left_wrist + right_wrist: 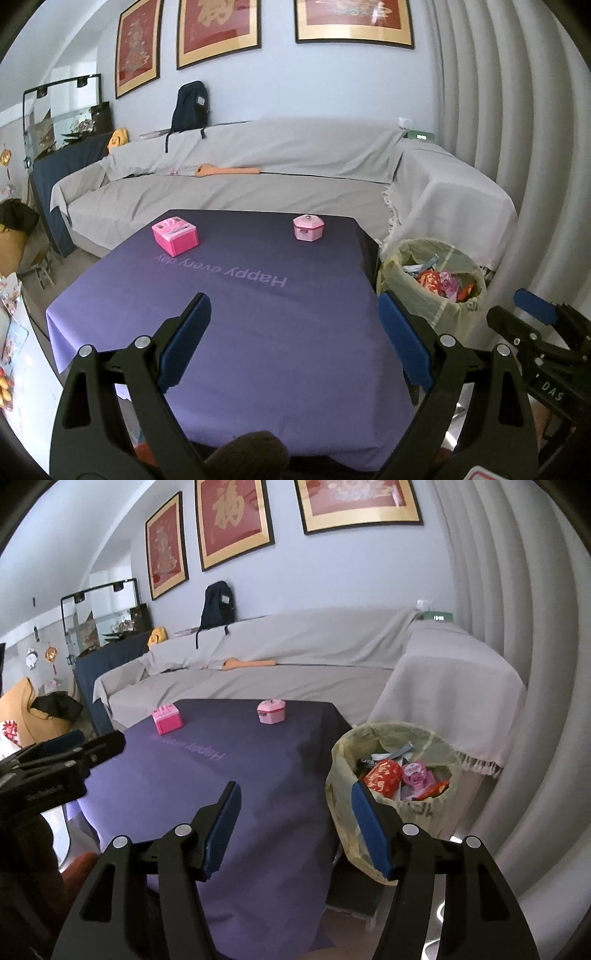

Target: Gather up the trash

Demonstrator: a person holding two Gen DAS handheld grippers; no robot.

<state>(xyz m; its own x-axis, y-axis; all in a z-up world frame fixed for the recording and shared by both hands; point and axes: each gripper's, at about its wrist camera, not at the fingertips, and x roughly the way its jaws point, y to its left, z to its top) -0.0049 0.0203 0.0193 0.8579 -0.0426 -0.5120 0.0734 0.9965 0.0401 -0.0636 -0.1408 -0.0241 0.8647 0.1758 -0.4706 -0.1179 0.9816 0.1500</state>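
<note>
Two grippers: black left gripper (295, 339) and right gripper (295, 830) gape wide, empty.
Bin: bag-lined wastebasket (391, 775), right of frame, beside purple table (221, 794) for easy drops.

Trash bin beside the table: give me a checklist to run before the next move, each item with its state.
1. Trash bin upright, liner open: ok.
2. Wrappers inside the bin, none seen on the purple tablecloth: ok.
3. Left gripper jaws open, nothing between them: ok.
4. Right gripper jaws open, nothing between them: ok.
5. Pink toy box and pink lidded box left on the table; whether they count as trash: cannot tell.
6. Trash left on the floor: cannot tell.
</note>
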